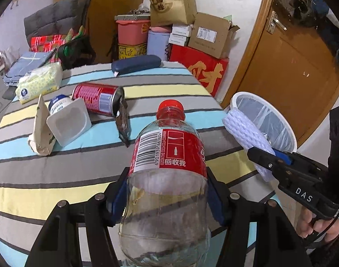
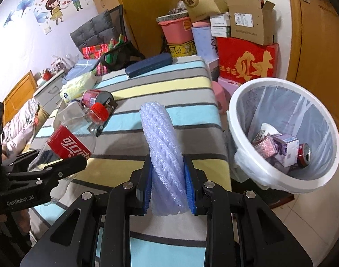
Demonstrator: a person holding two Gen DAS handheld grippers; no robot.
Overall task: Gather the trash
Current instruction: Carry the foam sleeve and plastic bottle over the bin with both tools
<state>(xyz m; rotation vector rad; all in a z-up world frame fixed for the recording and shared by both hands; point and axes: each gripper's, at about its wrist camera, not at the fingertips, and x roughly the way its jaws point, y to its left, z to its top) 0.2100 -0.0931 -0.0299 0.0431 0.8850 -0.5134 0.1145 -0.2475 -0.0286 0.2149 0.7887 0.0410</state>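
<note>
Striped cloth in grey, blue and yellow covers the table [image 1: 58, 173], across which the trash is scattered. Beyond its right edge a white bin [image 2: 236, 120] lined with a clear bag is seen, with cartons and a red can already lying inside.

At the near middle, a clear plastic bottle [image 1: 167, 155] with a red label and red cap is clamped by its lower body in the left gripper [image 1: 167, 200], cap pointing away. It looks empty, so it is judged light, smooth and a little slippery, with thin walls that would dent under a hard squeeze; the waist below the label is judged the safest place to be held.

To its right, a roll of pale lavender foam netting [image 2: 162, 146] is pinched in the right gripper [image 2: 169, 189], the pads being pressed well into it. It is judged very light, soft and springy, so a deep bite across its middle is needed or it may slip free.

Farther left on the cloth, a red can [image 1: 96, 98] is left lying on its side, with a dark wrapper [image 1: 123, 122] touching its open end, a white yogurt cup [image 1: 68, 122] tipped over just beside it, and a crumpled cream paper bag [image 1: 41, 129] at the far left. The can is judged stiff and light, best gripped across its body.
</note>
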